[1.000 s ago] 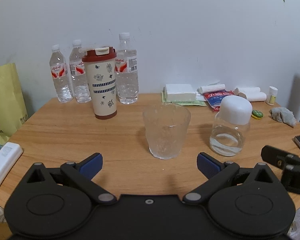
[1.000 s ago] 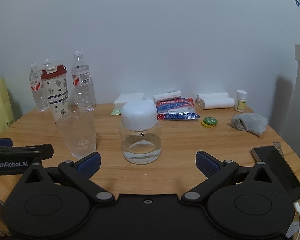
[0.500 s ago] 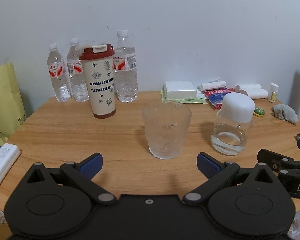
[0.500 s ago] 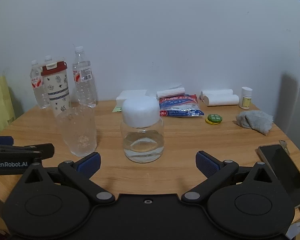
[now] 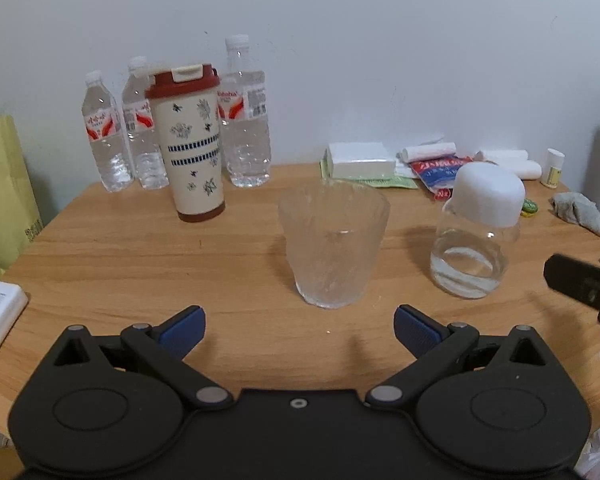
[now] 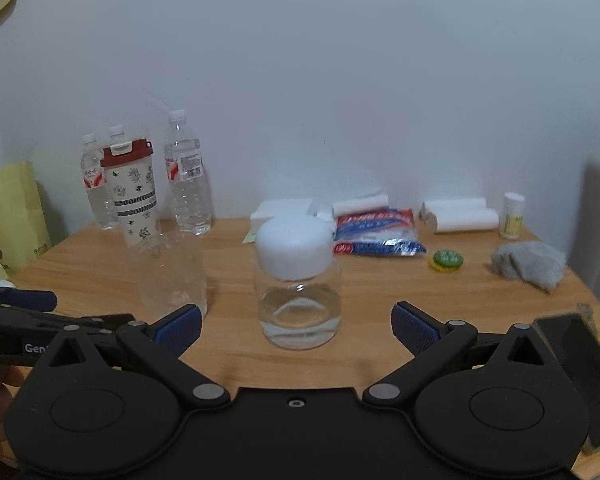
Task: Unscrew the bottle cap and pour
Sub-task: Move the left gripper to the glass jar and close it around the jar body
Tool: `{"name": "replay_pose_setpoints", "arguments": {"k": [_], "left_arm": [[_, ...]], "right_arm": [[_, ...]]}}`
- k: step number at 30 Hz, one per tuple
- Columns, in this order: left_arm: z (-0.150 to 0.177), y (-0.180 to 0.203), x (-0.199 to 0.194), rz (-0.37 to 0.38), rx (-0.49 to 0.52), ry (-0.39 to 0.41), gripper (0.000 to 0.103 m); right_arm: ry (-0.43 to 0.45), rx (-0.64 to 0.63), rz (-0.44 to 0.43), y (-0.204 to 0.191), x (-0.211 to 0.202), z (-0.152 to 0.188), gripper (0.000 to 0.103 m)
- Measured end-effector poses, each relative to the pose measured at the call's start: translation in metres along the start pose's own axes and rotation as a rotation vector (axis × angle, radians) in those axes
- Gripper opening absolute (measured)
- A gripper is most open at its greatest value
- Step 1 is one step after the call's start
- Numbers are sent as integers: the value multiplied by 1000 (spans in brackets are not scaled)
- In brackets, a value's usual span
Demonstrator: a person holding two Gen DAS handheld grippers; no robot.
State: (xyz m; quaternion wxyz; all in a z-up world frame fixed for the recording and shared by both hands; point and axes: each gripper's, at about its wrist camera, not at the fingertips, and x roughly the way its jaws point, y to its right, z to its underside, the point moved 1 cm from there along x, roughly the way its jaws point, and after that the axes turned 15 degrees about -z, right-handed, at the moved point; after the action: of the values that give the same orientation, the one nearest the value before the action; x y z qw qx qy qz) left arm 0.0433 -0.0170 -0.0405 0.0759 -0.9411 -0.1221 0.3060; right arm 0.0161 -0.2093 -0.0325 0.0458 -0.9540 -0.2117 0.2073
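The left gripper [image 5: 298, 326] is spread wide just short of the frosted glass [image 5: 334, 248], and the right gripper [image 6: 296, 326] gapes empty before the white-capped bottle [image 6: 298, 284] standing upright on the bench [image 5: 140, 264]. Beyond stand a floral tumbler [image 5: 194, 146], three water bottles [image 5: 246, 112] and a grey rag [image 6: 528, 260]

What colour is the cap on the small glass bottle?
White; the cap shows best in the right wrist view.
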Motion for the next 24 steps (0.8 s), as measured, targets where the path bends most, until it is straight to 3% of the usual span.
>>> {"name": "replay_pose_setpoints", "arguments": {"k": [3, 7, 11, 24], "left_arm": [[5, 4, 2, 43, 38, 16, 103], [9, 7, 1, 109, 78, 54, 103], [12, 15, 0, 262, 125, 89, 103], [15, 70, -11, 456, 214, 150, 103]], "right_arm": [[22, -36, -6, 1, 1, 0, 103], [71, -31, -94, 11, -1, -3, 103], [112, -9, -149, 23, -1, -4, 103], [156, 126, -164, 66, -3, -11, 103]]}}
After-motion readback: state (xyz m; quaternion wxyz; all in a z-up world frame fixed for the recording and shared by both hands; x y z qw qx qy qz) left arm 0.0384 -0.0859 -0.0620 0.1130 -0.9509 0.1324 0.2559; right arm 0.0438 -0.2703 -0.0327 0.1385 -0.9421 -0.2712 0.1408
